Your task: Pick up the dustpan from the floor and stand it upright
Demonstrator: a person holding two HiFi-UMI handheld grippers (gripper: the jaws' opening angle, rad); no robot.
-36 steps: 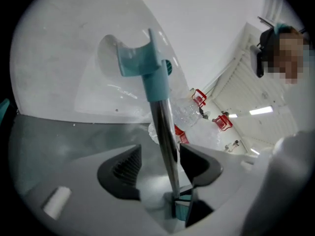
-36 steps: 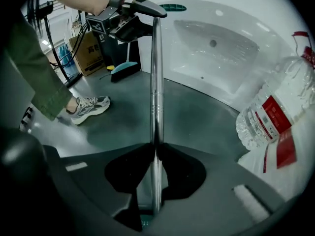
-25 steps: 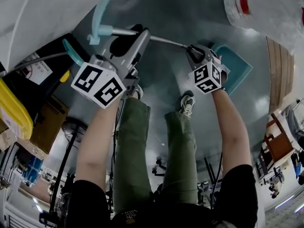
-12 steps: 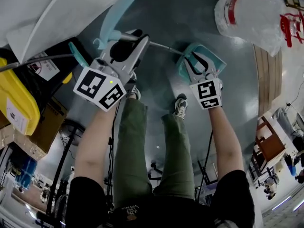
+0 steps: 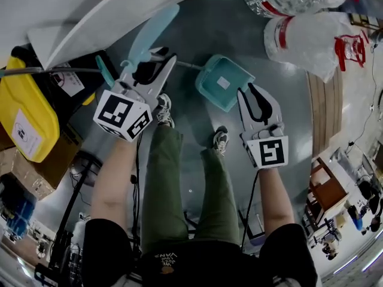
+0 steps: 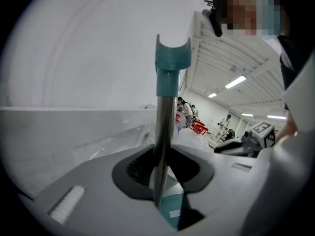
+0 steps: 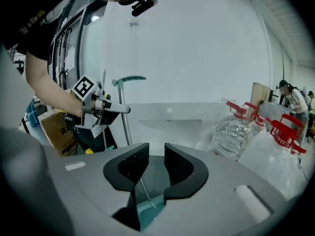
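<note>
Through my left gripper (image 6: 161, 173) view, the dustpan's (image 5: 223, 81) metal shaft (image 6: 165, 132) stands almost upright. It is pinched between the jaws, with the teal grip end (image 6: 172, 65) topmost and the pan (image 6: 170, 213) below. That shaft is the long axis. In the head view it slants from the grip end at upper left, through the left jaws, to the pan at lower right. The pan's hollow faces my camera, just beyond the person's shoes (image 5: 220, 139).

My right gripper (image 5: 258, 97) sits just beside the pan, apart from it. Its jaws have just been opening and stand spread, pressing nothing; only the shaft and pan show farther off through the gap.

I cannot tell whether the pan touches the floor (image 5: 239, 17). The left gripper's body hides part of the shaft, and its own view shows only a sliver of pan.
</note>
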